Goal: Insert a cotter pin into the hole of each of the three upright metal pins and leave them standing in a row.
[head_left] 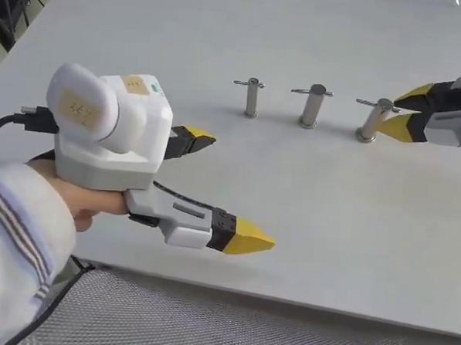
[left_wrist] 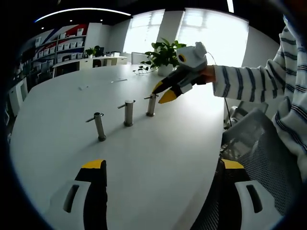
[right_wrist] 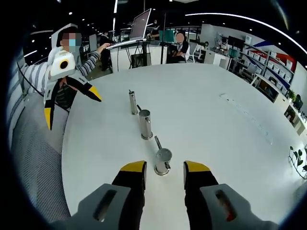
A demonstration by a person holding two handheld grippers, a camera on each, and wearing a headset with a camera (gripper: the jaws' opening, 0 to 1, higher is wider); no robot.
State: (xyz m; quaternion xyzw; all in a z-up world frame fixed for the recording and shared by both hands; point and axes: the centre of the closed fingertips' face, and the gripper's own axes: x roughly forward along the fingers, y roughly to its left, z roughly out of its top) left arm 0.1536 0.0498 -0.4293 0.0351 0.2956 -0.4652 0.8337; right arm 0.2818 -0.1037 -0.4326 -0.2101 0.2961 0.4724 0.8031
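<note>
Right gripper [right_wrist: 164,167] open astride end pin [right_wrist: 163,155], cotter [right_wrist: 157,142] seated: withdraw straight, avoid nudging; left gripper [head_left: 233,188] wide, idle.

Nothing legible. Faint marks, too blurred to read, on tan stickers [head_left: 79,107] atop the left gripper [head_left: 237,188], at left in the head view. Red-and-blue wall graphics [left_wrist: 72,32], upper left of the left gripper view, equally unreadable.

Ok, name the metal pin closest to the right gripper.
The rightmost pin in the head view: it stands at the jaw tips of the right gripper; the other two stand clear.
</note>
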